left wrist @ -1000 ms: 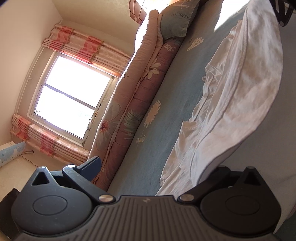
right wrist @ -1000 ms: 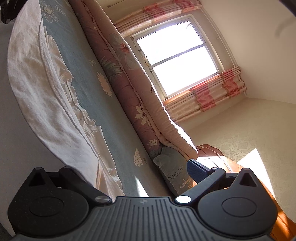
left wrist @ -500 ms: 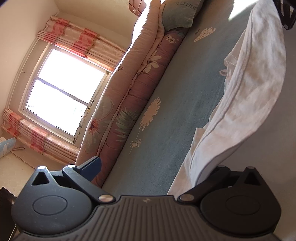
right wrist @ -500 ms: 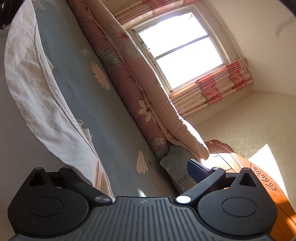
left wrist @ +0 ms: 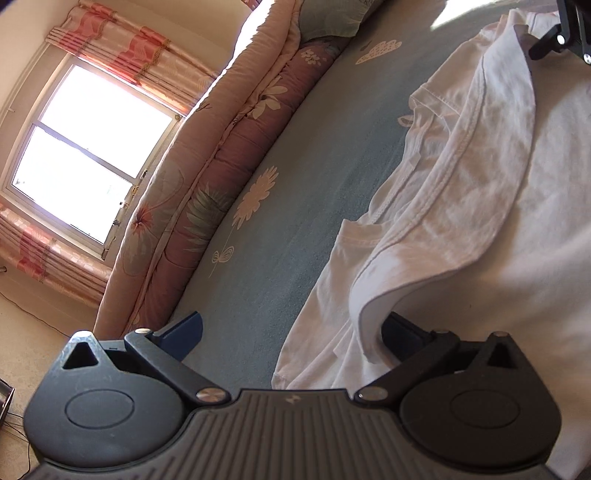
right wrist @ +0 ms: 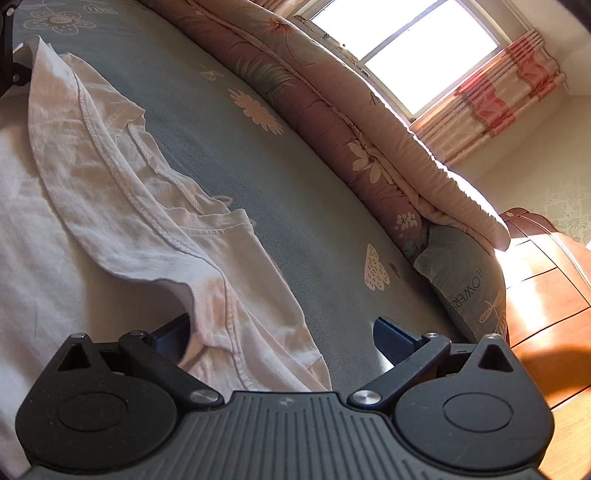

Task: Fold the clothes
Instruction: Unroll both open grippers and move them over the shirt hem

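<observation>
A white T-shirt (left wrist: 498, 166) lies on the blue-grey flowered bed sheet (left wrist: 295, 166), with one hemmed part folded over onto the rest. My left gripper (left wrist: 293, 328) is open and low over the bed. The folded edge drapes over its right finger (left wrist: 402, 336). In the right wrist view the same shirt (right wrist: 74, 184) fills the left side. My right gripper (right wrist: 280, 326) is open too, and the cloth's edge rests over its left finger (right wrist: 173, 332). Each gripper shows in the other's view, at the shirt's far end (left wrist: 565, 33) (right wrist: 7, 55).
A rolled pink floral quilt (left wrist: 207, 177) (right wrist: 351, 122) runs along the far side of the bed below a bright window (left wrist: 85, 147). A blue-grey pillow (right wrist: 461, 284) lies by the wooden headboard (right wrist: 546, 288). Open sheet (right wrist: 277, 166) stretches between shirt and quilt.
Both grippers have dropped toward the bed. The shirt edge that hung raised between them now lies slack on the rest of the shirt. The fingers' spread looks unchanged.
</observation>
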